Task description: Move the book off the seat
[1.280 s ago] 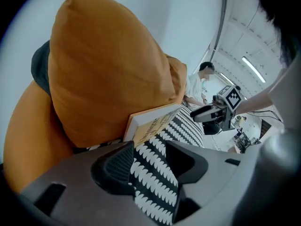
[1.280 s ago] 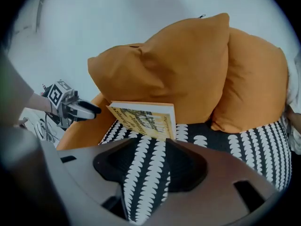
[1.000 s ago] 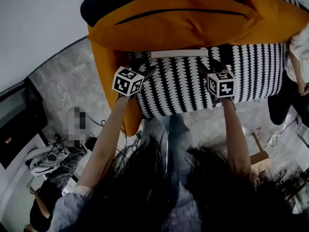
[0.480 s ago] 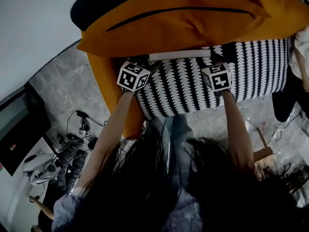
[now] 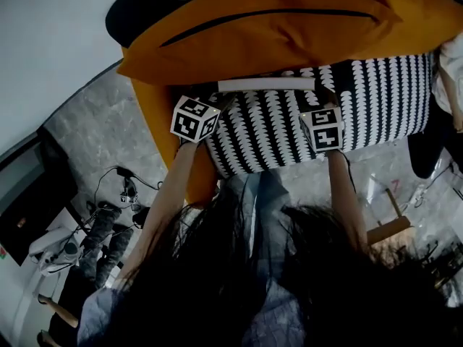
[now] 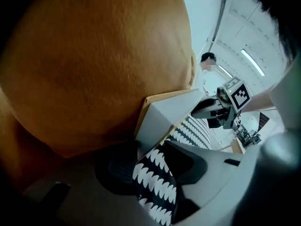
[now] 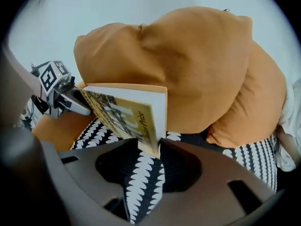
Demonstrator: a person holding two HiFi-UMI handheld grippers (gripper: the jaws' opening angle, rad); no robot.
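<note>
Jaws have just been closing: right hand-held gripper (image 7: 145, 149) pinches one end of the stiff, likely light book (image 7: 127, 117) below the cushion (image 7: 197, 69); left hand-held gripper (image 6: 150, 147) straddles the other, unclamped.

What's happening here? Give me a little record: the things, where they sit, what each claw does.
seat: black-and-white pattern
book: standing on edge on it, against orange cushion
left gripper: jaws just closing round book's end; contact unclear
right gripper: jaws just closing, pinching book's other end
</note>
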